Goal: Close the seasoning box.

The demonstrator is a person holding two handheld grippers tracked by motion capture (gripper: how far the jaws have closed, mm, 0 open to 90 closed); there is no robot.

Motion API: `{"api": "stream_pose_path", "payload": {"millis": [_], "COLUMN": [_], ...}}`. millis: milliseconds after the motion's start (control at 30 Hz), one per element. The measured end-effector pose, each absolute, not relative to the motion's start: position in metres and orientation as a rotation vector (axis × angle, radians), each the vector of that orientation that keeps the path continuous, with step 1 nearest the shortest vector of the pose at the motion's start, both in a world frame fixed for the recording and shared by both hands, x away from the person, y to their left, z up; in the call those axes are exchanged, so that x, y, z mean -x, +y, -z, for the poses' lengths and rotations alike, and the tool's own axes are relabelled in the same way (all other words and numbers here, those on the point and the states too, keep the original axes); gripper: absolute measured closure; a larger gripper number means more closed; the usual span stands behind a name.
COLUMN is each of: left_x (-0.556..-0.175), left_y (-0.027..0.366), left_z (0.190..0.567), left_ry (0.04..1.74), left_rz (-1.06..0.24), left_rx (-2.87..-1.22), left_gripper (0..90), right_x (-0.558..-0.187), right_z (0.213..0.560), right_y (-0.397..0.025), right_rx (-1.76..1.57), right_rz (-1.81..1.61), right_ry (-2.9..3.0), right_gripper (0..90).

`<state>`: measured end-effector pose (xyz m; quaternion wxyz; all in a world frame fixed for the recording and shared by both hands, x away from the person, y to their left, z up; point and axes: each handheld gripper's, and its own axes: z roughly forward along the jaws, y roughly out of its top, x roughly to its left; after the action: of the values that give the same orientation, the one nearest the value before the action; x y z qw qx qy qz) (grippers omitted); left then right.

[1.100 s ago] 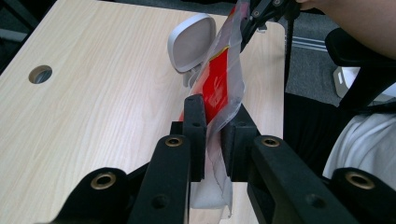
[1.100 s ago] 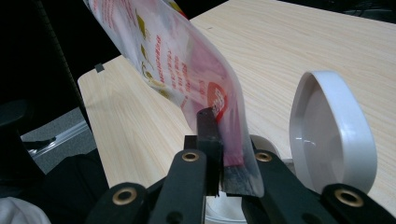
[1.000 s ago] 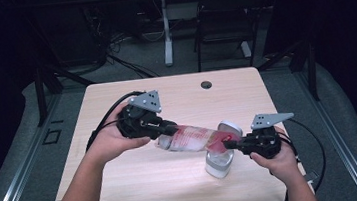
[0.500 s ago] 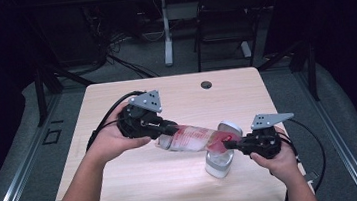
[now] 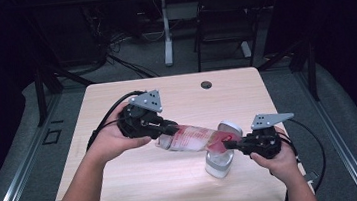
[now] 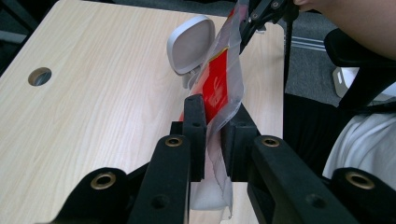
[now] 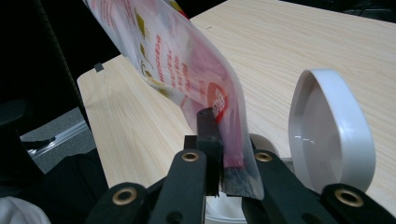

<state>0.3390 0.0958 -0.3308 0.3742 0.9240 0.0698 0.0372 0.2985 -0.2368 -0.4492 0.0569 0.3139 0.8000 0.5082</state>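
Here the left gripper (image 5: 169, 129) and right gripper (image 5: 234, 145) each clamp one end of the plastic pouch (image 5: 195, 138); its long axis runs straight between them; the white container (image 5: 219, 164), lid (image 5: 229, 128) flipped up, sits directly beneath the right gripper's end, nearer that hand.

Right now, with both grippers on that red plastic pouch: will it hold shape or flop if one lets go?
Likely flop: the pouch is thin, creased film, spanning between the left gripper and right gripper. Probably light. Its glossy film may slip from the jaws.
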Motion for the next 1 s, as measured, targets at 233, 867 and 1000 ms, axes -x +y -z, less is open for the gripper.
{"api": "stream_pose_path", "payload": {"millis": [233, 867, 1000], "left_x": [-0.3387, -0.3388, -0.3396], "left_y": [0.0956, 0.0907, 0.0895], "left_z": [0.3307, 0.3276, 0.3269], "left_ry": [0.178, 0.173, 0.173], "left_rz": [-0.094, -0.101, -0.103], "left_rx": [-2.365, -2.366, -2.361], "left_gripper": [81.9, 80.6, 80.2], "right_x": [-0.2986, -0.2993, -0.2996], "right_z": [0.4494, 0.4507, 0.4514], "right_y": [-0.2368, -0.2389, -0.2398], "right_rx": [-0.952, -0.960, -0.960], "right_rz": [-1.542, -1.538, -1.538], "right_ry": [2.426, 2.430, 2.430], "right_gripper": [88.7, 88.8, 88.8]}}
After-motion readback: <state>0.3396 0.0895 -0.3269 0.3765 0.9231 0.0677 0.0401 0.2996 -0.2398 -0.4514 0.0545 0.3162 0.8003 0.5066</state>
